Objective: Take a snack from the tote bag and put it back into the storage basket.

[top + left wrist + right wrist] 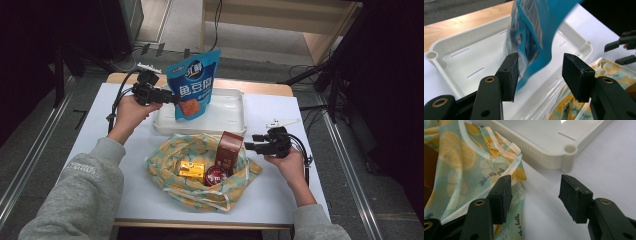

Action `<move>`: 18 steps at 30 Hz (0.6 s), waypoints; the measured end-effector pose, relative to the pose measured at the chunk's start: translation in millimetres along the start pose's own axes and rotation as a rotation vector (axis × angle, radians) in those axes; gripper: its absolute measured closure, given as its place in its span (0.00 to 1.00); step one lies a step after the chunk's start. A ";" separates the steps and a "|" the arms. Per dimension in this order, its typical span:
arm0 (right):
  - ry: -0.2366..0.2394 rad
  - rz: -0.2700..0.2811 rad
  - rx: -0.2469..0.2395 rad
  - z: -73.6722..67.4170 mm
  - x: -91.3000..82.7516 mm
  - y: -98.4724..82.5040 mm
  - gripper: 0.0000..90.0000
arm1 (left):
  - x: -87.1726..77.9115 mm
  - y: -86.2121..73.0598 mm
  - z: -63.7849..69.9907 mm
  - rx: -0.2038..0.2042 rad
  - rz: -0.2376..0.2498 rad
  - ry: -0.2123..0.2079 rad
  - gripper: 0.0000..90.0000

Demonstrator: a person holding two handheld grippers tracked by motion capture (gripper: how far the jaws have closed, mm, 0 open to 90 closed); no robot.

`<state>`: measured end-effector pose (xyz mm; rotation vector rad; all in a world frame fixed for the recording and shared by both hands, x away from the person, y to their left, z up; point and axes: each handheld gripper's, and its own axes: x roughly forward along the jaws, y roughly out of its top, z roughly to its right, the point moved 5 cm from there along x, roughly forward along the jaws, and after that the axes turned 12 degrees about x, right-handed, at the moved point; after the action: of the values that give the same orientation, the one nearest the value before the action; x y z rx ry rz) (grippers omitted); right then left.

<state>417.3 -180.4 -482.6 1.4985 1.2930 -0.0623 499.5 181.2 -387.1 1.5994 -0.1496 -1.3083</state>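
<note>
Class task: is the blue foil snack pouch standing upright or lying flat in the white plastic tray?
Upright: the blue foil snack pouch stands on its bottom edge in the white plastic tray, top highest.

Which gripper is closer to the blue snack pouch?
Left. The left gripper is right at the blue snack pouch, jaws open around its edge; the right gripper sits beside the fabric bag, well away.

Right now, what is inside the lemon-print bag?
In the lemon-print bag the high view shows a brown carton standing upright, a yellow box and a round red lid. Anything beneath them or under the bag's folds is covered.
</note>
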 end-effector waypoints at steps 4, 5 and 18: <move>0.001 0.003 -0.001 -0.2 0.6 0.9 0.50 | 4.0 -9.1 0.3 -0.010 -0.012 0.007 0.53; 0.003 0.001 -0.001 -0.3 0.7 1.1 0.50 | 5.5 -11.4 0.1 -0.016 -0.011 0.005 0.53; 0.007 0.005 -0.008 -1.6 3.4 5.0 0.50 | 25.2 -32.2 -5.9 -0.053 -0.062 0.040 0.67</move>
<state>421.3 -176.0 -480.9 1.4960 1.2936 -0.0483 499.0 183.9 -428.3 1.5952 -0.0409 -1.3165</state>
